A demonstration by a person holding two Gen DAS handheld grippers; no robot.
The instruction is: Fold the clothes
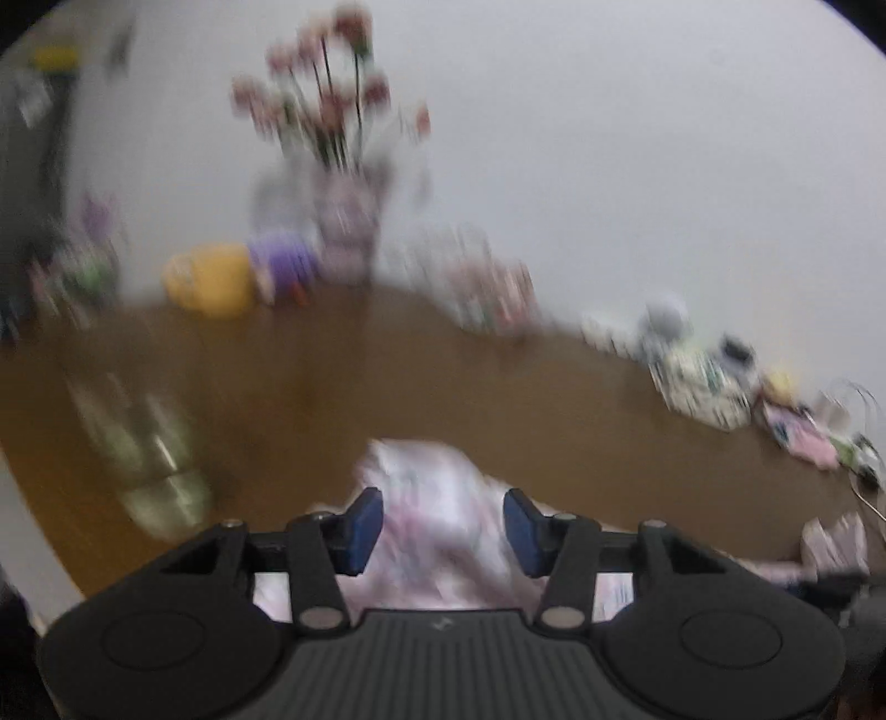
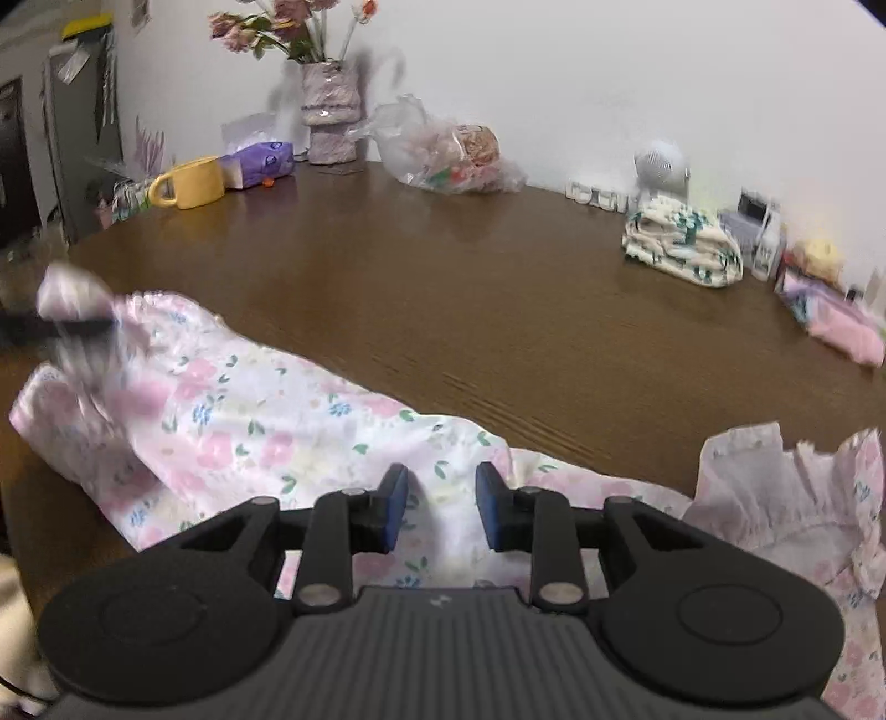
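Pink-flowered white cotton, a frilled floral garment [image 2: 266, 410], is spread along the near edge of the brown wooden table [image 2: 443, 288], its left end bunched and partly lifted, its ruffled edge [image 2: 786, 487] raised at the near right. The right gripper [image 2: 442, 507] is held low over the middle of the cloth with its blue pads parted and nothing pinched between them. The left gripper [image 1: 443, 523] is likewise spread wide, a hump of the same fabric rising between its fingers but not clamped; the left wrist view is heavily smeared, so finer contact cannot be judged. A dark blurred shape at the far left of the cloth in the right wrist view cannot be identified with certainty.

Whether the garment is being laid out or is partway through a fold is not settled by these views. For a clean fold, an edge or corner would best be taken by both grippers at matching points, a single layer pinched, and the frill kept from being tucked under.

Of the containers at the far edge, the yellow mug [image 2: 191, 183] lies with its contents hidden; the textured vase [image 2: 331, 113] holds pink flowers [image 2: 277, 25]; the clear plastic bag [image 2: 443, 152] holds packaged items that cannot be made out. A folded green-patterned cloth [image 2: 684, 241] rests at the far right.
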